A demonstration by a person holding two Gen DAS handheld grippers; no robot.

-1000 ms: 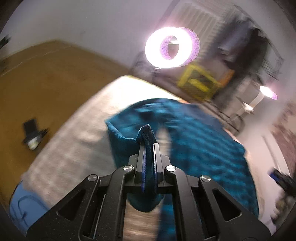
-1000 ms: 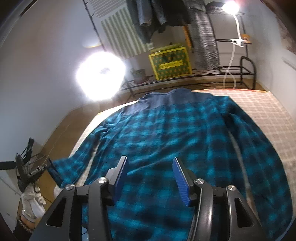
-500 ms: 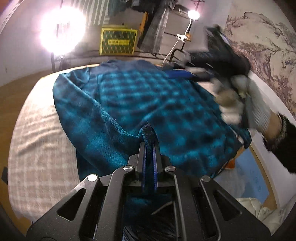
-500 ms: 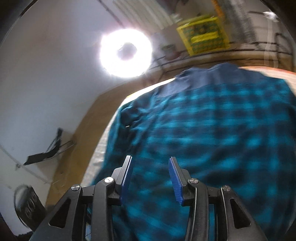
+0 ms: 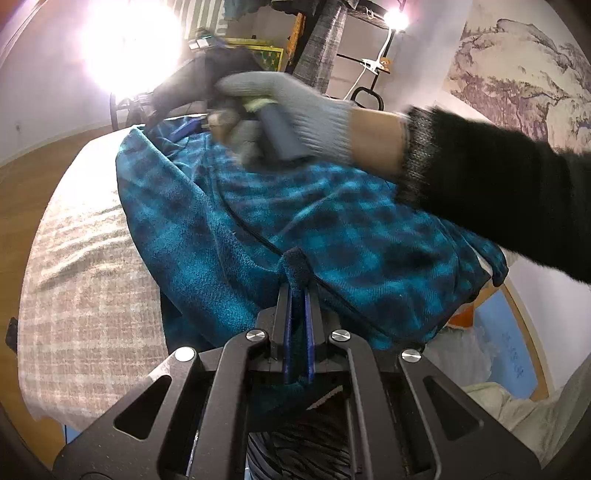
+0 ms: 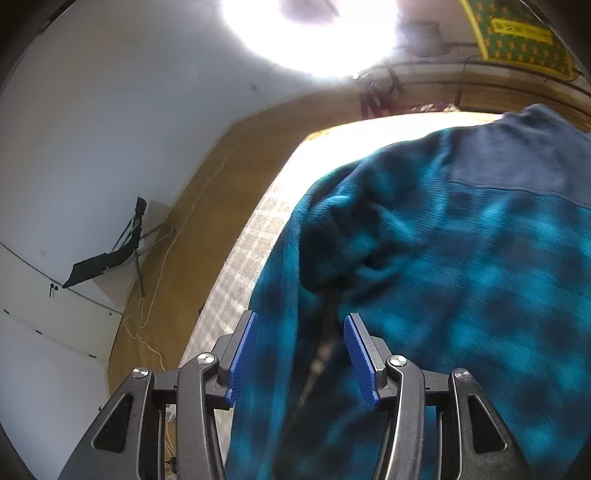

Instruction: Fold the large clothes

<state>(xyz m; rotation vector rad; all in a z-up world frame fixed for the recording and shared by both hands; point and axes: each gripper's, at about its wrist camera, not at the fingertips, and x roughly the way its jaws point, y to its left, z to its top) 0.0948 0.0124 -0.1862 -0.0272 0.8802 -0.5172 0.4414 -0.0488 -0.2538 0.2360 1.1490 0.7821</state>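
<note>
A teal and black plaid fleece shirt (image 5: 332, 229) lies on a bed, its left sleeve folded in over the body. My left gripper (image 5: 297, 286) is shut on a dark edge of the sleeve, near the shirt's lower part. In the right wrist view the shirt (image 6: 461, 266) fills the right side, blurred by motion. My right gripper (image 6: 299, 332) hangs over the folded shoulder area near the bed's left edge. Its jaws are opening, with fabric under the gap and neither pad pressing on it. A gloved hand (image 5: 295, 107) carries it in the left wrist view.
The bed has a beige checked cover (image 5: 85, 288) and wooden floor (image 6: 199, 206) beside it. A bright ring light (image 5: 129, 44), a yellow-green box (image 6: 517, 33) and a clothes rack (image 5: 325, 40) stand beyond the bed. A black stand (image 6: 110, 254) lies on the floor at left. The person's black sleeve (image 5: 498, 192) crosses above the shirt.
The right gripper swept left and down from the shirt's middle to its left shoulder. The sleeve was carried over the body. The left gripper kept its hold and has since stayed still.
</note>
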